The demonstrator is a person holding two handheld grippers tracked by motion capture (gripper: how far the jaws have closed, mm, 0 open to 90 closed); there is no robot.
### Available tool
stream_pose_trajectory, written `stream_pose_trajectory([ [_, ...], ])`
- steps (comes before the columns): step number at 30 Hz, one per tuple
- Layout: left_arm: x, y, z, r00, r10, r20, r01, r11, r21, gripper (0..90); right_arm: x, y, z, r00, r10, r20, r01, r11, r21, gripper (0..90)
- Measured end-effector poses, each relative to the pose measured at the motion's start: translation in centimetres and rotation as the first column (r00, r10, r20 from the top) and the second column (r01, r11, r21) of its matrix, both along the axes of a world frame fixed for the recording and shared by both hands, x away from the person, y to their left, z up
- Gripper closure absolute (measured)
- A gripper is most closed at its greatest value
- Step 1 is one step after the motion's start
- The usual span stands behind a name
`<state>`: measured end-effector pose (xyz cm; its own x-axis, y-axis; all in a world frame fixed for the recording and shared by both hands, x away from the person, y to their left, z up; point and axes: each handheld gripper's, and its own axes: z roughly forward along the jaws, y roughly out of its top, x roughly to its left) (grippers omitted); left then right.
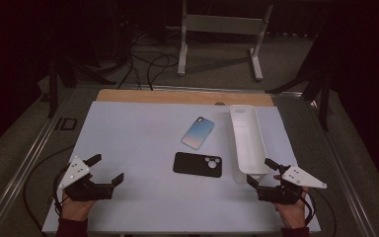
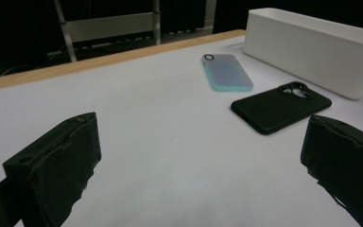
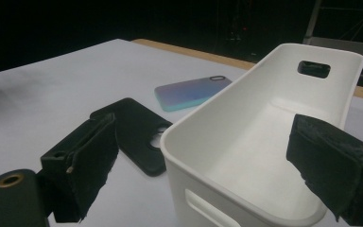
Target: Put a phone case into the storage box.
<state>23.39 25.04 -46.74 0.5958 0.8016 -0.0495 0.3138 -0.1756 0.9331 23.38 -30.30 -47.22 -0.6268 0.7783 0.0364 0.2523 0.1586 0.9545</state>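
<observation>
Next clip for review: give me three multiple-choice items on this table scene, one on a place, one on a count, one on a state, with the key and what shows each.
1. Where does the black phone case lie relative to the long white plastic bin?
A. inside it
B. on the table beside it, on the side toward the left gripper
C. on top of its rim

2. How many phone cases lie on the white table top?
A. one
B. two
C. four

3. How do the jaws of the left gripper and the right gripper stand?
A. both open, nothing between them
B. left shut on the black case
C. right shut on the bin's rim

Key: 1 B, the high view shows the case flat on the table next to the bin. 2 B, the black one and the blue-pink gradient phone case. 3 A, both gripper views show the jaws wide apart, pressing on nothing.
</observation>
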Motion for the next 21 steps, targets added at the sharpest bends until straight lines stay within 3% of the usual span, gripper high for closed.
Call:
stream_pose_trajectory([
  [7, 0.6, -1.0, 0.3, 0.9999, -0.009, -0.006, 0.009, 0.9997, 0.022, 0.0, -0.1, 0.1, 0.0, 1.0, -0.003, 0.001, 0.003, 1.0, 0.001, 9.5],
  [12, 1.4, -1.6, 0.9, 0.9995, 0.032, -0.001, -0.032, 0.9994, 0.01, 0.0, -0.1, 0.1, -0.1, 1.0, -0.006, -0.001, 0.006, 1.0, 0.003, 9.5],
  [21, 3.3, -3.3, 1.4, 0.9998, -0.012, -0.016, 0.013, 0.9981, 0.061, 0.0, -0.1, 0.1, -0.1, 1.0, -0.007, -0.002, 0.007, 1.0, 0.001, 9.5],
])
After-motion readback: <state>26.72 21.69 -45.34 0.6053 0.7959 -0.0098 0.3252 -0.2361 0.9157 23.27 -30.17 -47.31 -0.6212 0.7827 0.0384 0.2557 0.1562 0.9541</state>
